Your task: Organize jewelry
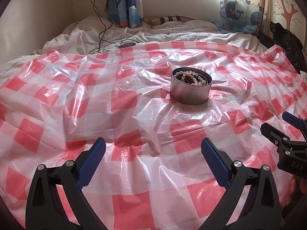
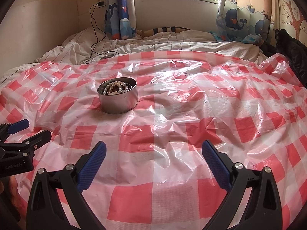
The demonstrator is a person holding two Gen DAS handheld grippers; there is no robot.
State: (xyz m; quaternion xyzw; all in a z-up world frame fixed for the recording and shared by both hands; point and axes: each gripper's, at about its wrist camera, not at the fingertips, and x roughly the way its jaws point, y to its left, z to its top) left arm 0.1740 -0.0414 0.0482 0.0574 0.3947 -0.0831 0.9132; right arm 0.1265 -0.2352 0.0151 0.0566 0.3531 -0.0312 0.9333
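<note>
A round silver tin (image 1: 190,94) (image 2: 118,101) stands on the red-and-white checked plastic sheet (image 1: 96,105) (image 2: 211,115). Pearl bead strings (image 1: 193,76) (image 2: 117,87) and darker jewelry lie inside it. My left gripper (image 1: 153,149) hovers open over the sheet, well short of the tin and to its left, nothing between its blue pads. My right gripper (image 2: 153,151) is also open and empty, nearer than the tin and to its right. Each gripper shows at the edge of the other's view: the right gripper (image 1: 276,124) and the left gripper (image 2: 32,128).
The sheet covers a bed with rumpled white striped bedding (image 1: 92,32). A black charger cable (image 1: 99,23) runs down from a wall socket onto the bedding. Whale-print curtains (image 2: 239,19) hang under the window. A dark garment (image 1: 287,38) lies at the right edge.
</note>
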